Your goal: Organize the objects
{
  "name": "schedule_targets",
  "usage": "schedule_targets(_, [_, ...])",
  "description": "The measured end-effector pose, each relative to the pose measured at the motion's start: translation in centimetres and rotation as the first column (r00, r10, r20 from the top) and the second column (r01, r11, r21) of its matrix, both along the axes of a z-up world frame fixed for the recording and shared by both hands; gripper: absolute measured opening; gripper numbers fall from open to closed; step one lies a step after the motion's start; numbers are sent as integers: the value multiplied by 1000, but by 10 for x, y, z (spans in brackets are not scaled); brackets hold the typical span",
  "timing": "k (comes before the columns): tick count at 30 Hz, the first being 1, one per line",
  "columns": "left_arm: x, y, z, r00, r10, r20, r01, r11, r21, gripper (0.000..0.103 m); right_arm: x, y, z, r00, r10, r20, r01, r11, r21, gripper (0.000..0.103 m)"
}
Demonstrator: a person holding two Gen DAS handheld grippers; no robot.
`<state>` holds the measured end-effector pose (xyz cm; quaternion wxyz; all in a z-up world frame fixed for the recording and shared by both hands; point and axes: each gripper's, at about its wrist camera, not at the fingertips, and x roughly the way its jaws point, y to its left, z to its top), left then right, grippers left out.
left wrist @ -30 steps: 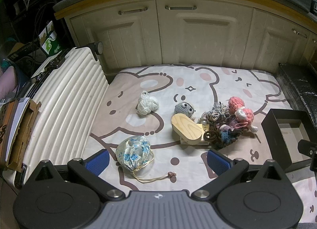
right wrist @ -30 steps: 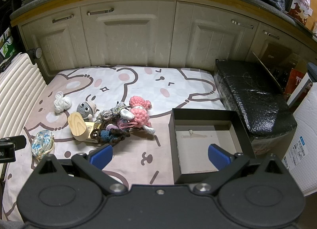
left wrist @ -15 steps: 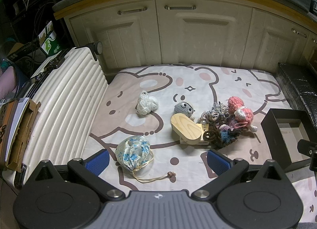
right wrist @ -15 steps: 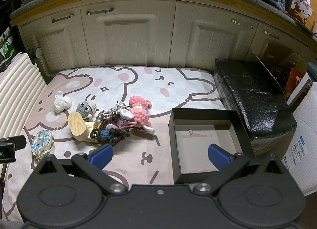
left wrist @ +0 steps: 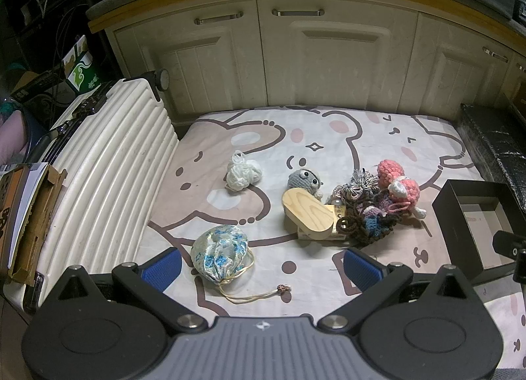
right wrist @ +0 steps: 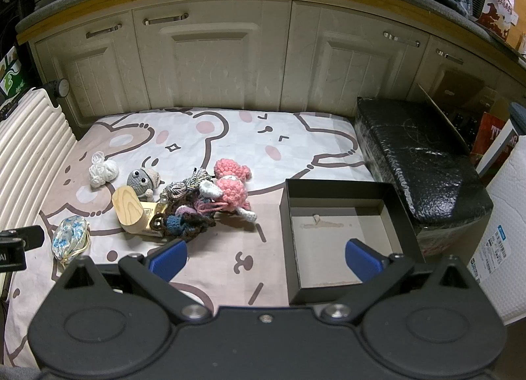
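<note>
On a bear-print mat lie a floral drawstring pouch, a white yarn ball, a grey crochet toy, a wooden oval box, a tangle of dark crochet pieces and a pink crochet doll. An open black box sits at the right. My left gripper hovers open above the mat's near edge, just behind the pouch. My right gripper is open too, between the crochet pile and the black box.
A white ribbed suitcase borders the mat on the left. Cream cabinet doors close off the back. A black wrapped block lies to the right of the box, with white packaging beyond it.
</note>
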<state>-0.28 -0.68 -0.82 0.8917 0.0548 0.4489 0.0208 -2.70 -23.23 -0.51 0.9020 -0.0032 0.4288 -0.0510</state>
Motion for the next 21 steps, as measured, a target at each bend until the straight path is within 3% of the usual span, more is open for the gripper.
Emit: schedule_targets(21, [0,-1,0,1000,-1,0,1,1000,-1,103,-1,-1,0,1000,0,-1,0,1000,0,103])
